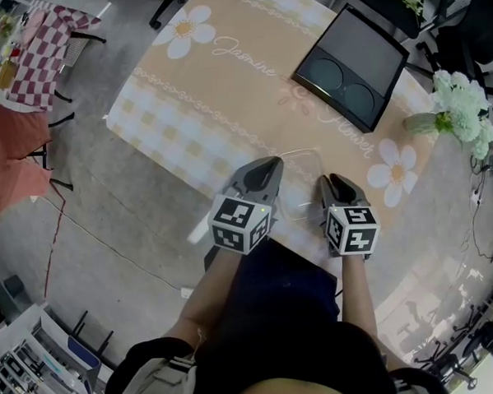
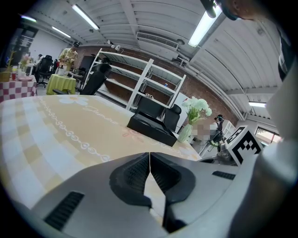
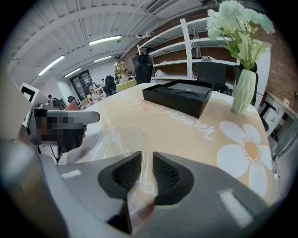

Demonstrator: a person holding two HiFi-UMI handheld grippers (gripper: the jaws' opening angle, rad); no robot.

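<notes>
**Clear tray pinched at the table's near edge**

A clear plastic tray (image 1: pixel 302 185), thin, glossy and round-cornered, is lying at the near edge of the table between the two grippers. The right gripper (image 1: pixel 333 182) is clamping its rim. In the right gripper view (image 3: pixel 146 160), the ribbed black pads (image 3: pixel 165 174) are sitting a sliver apart with the see-through film running between them.

The left gripper (image 1: pixel 271 164) is sitting just beside the tray's left corner with its jaws pressed tip to tip (image 2: pixel 149 158). No plastic is showing between them.

The tray's outline is barely showing against the beige checked tablecloth with white daisies (image 1: pixel 224 86). Farther off, a matte black square tray with two round recesses (image 1: pixel 351 67) is lying flat. A pale green vase of whitish flowers (image 1: pixel 460 107) is standing near the table's right edge.
</notes>
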